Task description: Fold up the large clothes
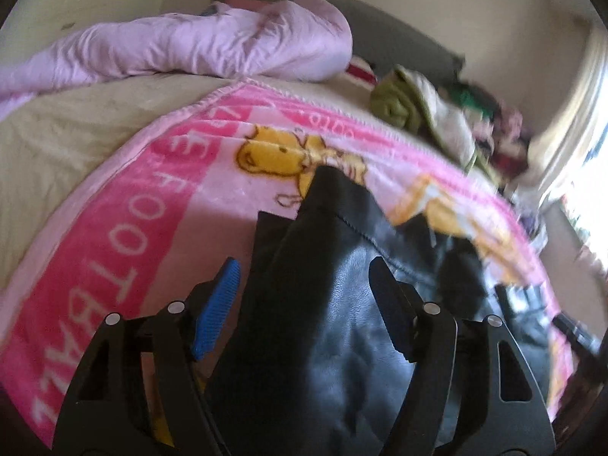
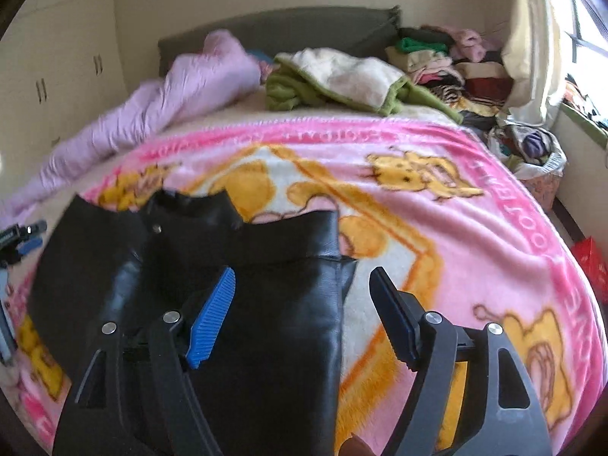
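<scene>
A black leather-look garment [image 2: 243,266] lies spread on a pink cartoon blanket [image 2: 475,235] on the bed. In the left wrist view the garment [image 1: 326,304] runs between the fingers of my left gripper [image 1: 304,269], which is open just above it. My right gripper [image 2: 304,277] is open over the garment's right edge, its left blue pad [image 2: 212,319] above the black material and its right finger over the blanket. The left gripper's blue tips [image 2: 26,237] show at the far left edge of the right wrist view.
A crumpled lilac duvet [image 2: 159,106] lies at the back left by the grey headboard [image 2: 304,26]. A green and cream blanket [image 2: 342,76] and stacked clothes [image 2: 448,60] sit at the back right. A basket of clothes [image 2: 532,152] stands right of the bed.
</scene>
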The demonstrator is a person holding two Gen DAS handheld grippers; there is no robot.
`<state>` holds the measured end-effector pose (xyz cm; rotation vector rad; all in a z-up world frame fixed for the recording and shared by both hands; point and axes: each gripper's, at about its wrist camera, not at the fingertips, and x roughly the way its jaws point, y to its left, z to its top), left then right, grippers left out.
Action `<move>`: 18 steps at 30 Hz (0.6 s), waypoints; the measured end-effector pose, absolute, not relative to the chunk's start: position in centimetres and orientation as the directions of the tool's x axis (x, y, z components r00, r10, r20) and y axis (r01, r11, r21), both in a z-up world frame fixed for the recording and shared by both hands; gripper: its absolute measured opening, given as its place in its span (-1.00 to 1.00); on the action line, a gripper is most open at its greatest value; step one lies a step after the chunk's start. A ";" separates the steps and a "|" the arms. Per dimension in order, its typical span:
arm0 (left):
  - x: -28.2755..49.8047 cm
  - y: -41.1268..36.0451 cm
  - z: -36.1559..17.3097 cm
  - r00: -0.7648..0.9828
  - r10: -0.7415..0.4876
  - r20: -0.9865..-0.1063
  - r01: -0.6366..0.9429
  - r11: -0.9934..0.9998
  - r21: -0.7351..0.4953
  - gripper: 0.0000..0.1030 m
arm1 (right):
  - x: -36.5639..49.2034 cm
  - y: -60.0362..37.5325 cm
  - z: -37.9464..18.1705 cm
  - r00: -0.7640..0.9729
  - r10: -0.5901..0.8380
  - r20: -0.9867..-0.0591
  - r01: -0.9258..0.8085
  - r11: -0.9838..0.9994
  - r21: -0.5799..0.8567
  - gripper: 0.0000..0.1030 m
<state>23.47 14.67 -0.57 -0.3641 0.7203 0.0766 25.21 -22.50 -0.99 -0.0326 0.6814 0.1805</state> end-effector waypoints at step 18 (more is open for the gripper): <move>24.0 12.9 2.5 0.831 -0.038 -0.555 -0.099 0.972 -0.214 -0.84 | 25.2 -25.5 2.1 0.829 0.314 -0.464 -0.198 0.939 0.282 -0.80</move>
